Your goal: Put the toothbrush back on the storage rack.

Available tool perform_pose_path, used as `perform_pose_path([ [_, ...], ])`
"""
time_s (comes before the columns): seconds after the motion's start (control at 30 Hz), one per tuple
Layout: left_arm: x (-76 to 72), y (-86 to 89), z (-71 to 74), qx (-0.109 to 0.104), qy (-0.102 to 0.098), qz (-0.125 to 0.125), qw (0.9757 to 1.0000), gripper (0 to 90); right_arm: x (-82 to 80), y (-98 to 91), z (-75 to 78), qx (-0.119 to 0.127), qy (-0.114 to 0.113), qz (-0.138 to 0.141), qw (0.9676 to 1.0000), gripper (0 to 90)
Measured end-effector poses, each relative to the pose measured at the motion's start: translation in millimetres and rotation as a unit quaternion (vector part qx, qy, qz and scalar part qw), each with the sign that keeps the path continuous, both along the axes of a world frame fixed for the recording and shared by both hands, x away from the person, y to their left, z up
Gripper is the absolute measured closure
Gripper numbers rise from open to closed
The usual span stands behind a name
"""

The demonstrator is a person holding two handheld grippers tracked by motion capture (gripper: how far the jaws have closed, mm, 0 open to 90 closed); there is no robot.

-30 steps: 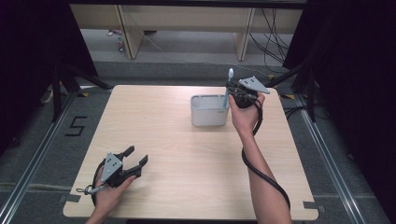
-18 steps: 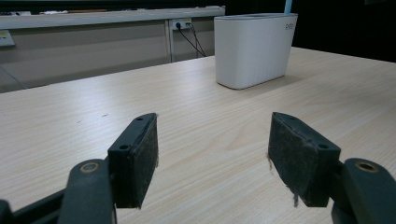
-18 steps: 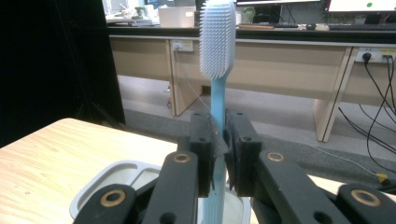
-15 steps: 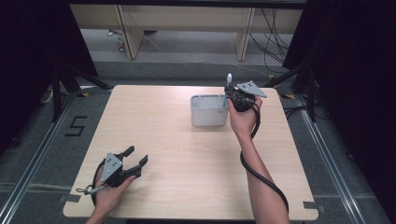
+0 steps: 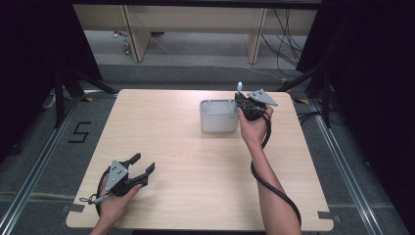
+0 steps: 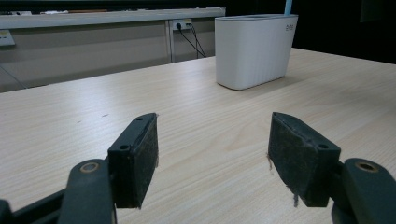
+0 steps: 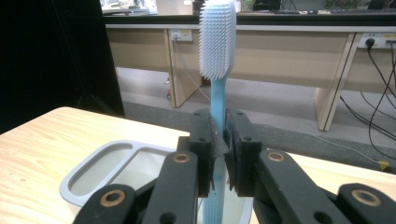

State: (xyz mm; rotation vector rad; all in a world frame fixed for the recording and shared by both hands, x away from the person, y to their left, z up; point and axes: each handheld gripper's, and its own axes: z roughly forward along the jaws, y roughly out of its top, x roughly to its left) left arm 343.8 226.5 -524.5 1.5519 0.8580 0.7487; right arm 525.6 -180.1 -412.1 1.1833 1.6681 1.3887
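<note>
Nearest me, my left gripper (image 5: 139, 170) rests low on the near left of the table (image 5: 195, 196), its jaws spread wide with nothing between them, aimed across the bare wood toward the holder. Farther out, my right gripper (image 5: 241, 99) is clamped tight on the toothbrush (image 7: 216, 65), pads pinching the slim blue handle below the neck, bristle head pointing up and the lower handle dropping out of sight beneath the jaws. It hangs upright at the right end of the white two-compartment holder (image 5: 218, 115); I can't tell whether the tip has entered the right-hand slot. I judge the brush light and fairly stiff, its smooth plastic liable to twist or slide between the pads, so a grip square on the flat mid-handle seems best. The holder looks light too and could scoot if the handle catches its rim.
</note>
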Motion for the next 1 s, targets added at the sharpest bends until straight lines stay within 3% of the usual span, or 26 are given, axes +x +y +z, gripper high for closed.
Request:
perform_pose_path([
  [0.23,1.6,-0.8,-0.9,-0.006,-0.009,-0.005,0.9999,32.8,0.5,-0.4,-7.3,0.002,0.008,-0.003,1.0,81.9],
  [0.27,0.2,-0.1,0.0,0.0,0.001,0.0,1.0,32.7,1.6,-1.1,-10.4,0.003,0.011,-0.001,0.9999,81.9],
  [0.37,0.2,-0.2,0.1,0.001,0.001,-0.001,1.0,32.8,2.3,-2.3,-14.0,-0.009,0.007,-0.002,0.9999,82.0],
  [0.4,0.5,-0.5,-0.2,0.001,-0.002,-0.001,1.0,32.8,0.7,-0.3,-15.7,0.004,0.019,-0.005,0.9998,82.0],
  [0.57,0.1,-0.2,0.0,0.002,0.0,-0.001,1.0,32.7,2.5,-2.0,-20.3,-0.017,0.014,0.002,0.9998,82.0],
  [0.67,2.0,-0.9,-1.0,-0.004,-0.01,-0.006,0.9999,32.7,2.1,-0.1,-23.2,-0.008,0.023,0.001,0.9997,81.9],
  [0.73,-0.1,-0.3,0.1,0.003,0.0,-0.001,1.0,32.7,2.1,-0.5,-25.3,-0.013,0.025,0.0,0.9996,81.9],
  [0.8,1.9,-0.9,-0.9,-0.004,-0.011,-0.007,0.9999,32.8,2.8,-2.2,-27.4,-0.026,0.022,0.001,0.9994,82.0],
  [0.87,1.8,-0.9,-0.9,-0.004,-0.011,-0.007,0.9999,32.8,1.0,-0.3,-28.7,-0.017,0.031,-0.005,0.9994,82.0],
  [1.0,1.7,-1.4,-1.0,-0.004,-0.011,-0.004,0.9999,32.7,2.3,-3.9,-33.2,-0.032,0.027,-0.003,0.9991,82.0],
])
